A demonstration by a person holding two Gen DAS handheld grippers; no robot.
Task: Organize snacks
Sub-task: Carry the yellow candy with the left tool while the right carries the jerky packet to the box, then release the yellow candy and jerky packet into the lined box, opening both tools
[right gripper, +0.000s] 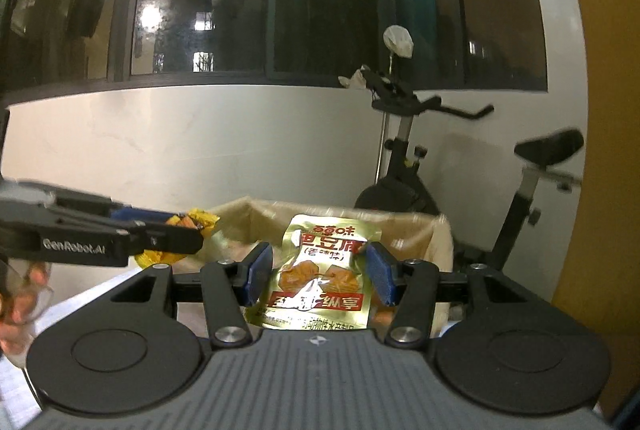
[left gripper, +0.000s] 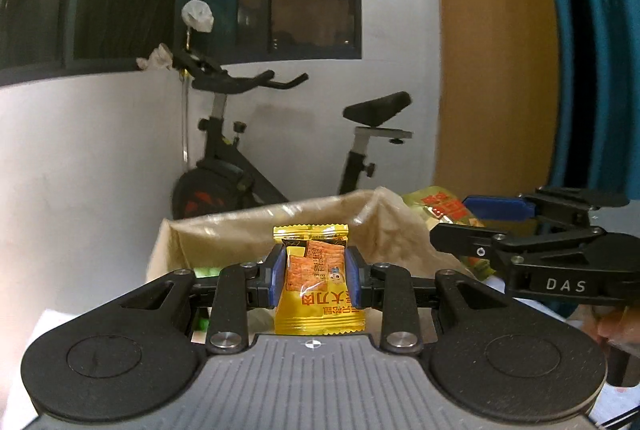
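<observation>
My left gripper [left gripper: 316,276] is shut on a small yellow snack packet [left gripper: 318,294] with orange crackers printed on it, held upright between the blue pads. My right gripper [right gripper: 318,270] is shut on a golden pouch [right gripper: 320,270] with red lettering. Each gripper shows in the other view: the right gripper [left gripper: 464,222] with the golden pouch [left gripper: 436,204] at right, the left gripper [right gripper: 188,228] with the yellow packet [right gripper: 200,220] at left. Both hang in front of a beige lined basket [left gripper: 224,230] [right gripper: 416,230].
A black exercise bike [left gripper: 240,166] [right gripper: 408,174] stands behind the basket against the white wall. Dark windows sit above, with clothes hanging. A wooden panel [left gripper: 496,70] and a teal curtain [left gripper: 592,50] are at right. A hand [right gripper: 20,302] holds the left gripper's handle.
</observation>
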